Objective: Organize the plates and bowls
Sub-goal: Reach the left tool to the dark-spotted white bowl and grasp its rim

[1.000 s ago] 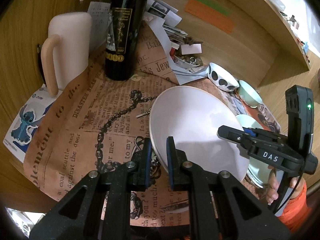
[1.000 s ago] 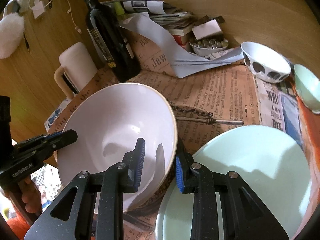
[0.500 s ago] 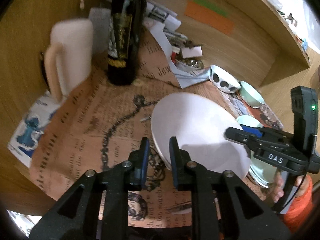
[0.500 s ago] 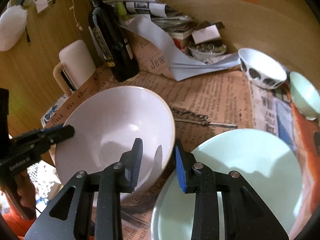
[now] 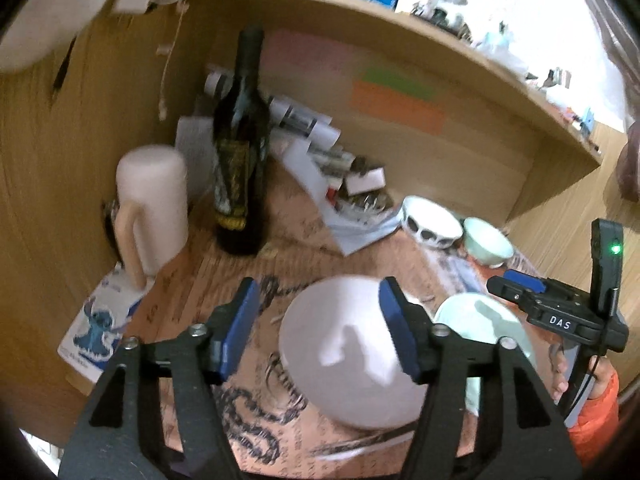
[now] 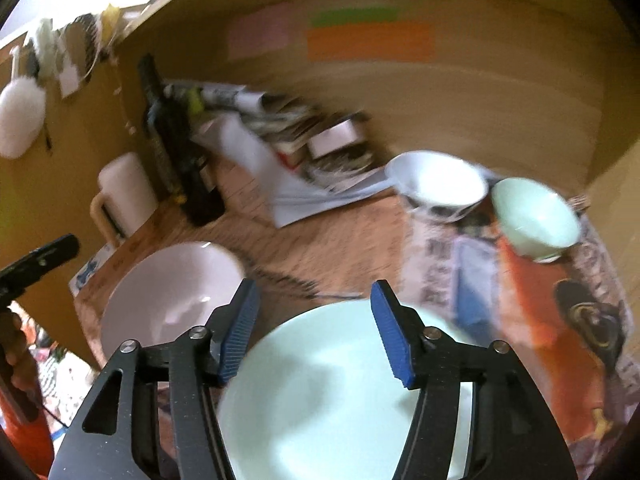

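Opening: both grippers, left gripper, right gripper.

The middle of the worktop is left bare between the pale pink bowl and the two small bowls at the far right. The back is blocked by a dark bottle, a cream jug and a heap of papers. Overhead room is limited by a wooden shelf. The near edge is taken up by the mint plate.
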The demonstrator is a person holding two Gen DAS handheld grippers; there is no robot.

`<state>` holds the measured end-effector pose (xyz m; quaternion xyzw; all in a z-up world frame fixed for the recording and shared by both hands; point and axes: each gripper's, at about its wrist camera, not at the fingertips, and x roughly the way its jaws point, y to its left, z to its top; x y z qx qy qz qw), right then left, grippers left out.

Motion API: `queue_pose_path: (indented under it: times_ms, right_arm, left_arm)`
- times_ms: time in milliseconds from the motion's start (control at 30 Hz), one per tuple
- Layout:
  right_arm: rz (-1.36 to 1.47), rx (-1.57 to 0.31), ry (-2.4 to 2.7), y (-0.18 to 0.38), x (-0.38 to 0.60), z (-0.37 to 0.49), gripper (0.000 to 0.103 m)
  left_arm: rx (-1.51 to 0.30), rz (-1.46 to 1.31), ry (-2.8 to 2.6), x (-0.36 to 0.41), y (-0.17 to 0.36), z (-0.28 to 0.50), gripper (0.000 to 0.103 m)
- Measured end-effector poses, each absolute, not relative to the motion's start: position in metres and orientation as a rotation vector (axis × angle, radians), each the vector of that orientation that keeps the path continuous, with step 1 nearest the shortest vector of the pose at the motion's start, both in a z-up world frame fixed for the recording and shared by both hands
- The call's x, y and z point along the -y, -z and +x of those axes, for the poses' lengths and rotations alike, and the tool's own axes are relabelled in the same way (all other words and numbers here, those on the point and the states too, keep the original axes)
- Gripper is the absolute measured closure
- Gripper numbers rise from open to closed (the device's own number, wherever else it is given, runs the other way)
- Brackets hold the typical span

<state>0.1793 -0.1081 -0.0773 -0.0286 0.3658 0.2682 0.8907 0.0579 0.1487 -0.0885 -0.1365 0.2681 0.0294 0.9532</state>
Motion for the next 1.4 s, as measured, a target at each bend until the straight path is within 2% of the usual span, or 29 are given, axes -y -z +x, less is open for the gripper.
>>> queue_pose_path:
  times_ms: [67,133,200,267,600,1133,1233,1333,1400]
  right_arm:
    - [-0.047,-0.726,-0.521,0.072,0.122,0.184,0.034]
    - [-0.034,-0.705,-0.497,0.069,0.134,0.190,0.034]
    - [-0.011,-0.708,-0.488,0.069,0.143,0.201,0.034]
    - [0.018,-0.721,-0.485,0.070,0.152,0.212,0.034]
    - [0.075,-0.738,-0.442,0.080,0.178,0.262,0.034]
    - [0.112,-0.741,-0.442,0.111,0.200,0.297,0.034]
    - [0.144,-0.741,-0.457,0.111,0.208,0.296,0.034]
    - [0.163,-0.748,-0.465,0.112,0.211,0.296,0.034]
    - [0.165,-0.752,-0.464,0.113,0.213,0.296,0.034]
  left_arm:
    - [-0.521,-0.269,-0.059,-0.143,0.080,0.062,0.032]
    - [-0.506,-0.257,-0.053,-0.136,0.074,0.068,0.030]
    - [-0.497,-0.254,-0.038,-0.130,0.068,0.076,0.022]
    - [-0.491,-0.265,-0.019,-0.125,0.062,0.087,0.019]
    - [-0.594,-0.305,0.081,-0.086,0.053,0.172,0.019]
    - [-0.847,-0.222,0.015,-0.006,0.109,0.332,0.020]
    - [-0.900,-0.215,-0.001,0.005,0.124,0.359,0.028]
    - [-0.986,-0.239,0.008,0.012,0.143,0.386,0.042]
    - [-1.050,-0.274,0.012,0.012,0.157,0.400,0.054]
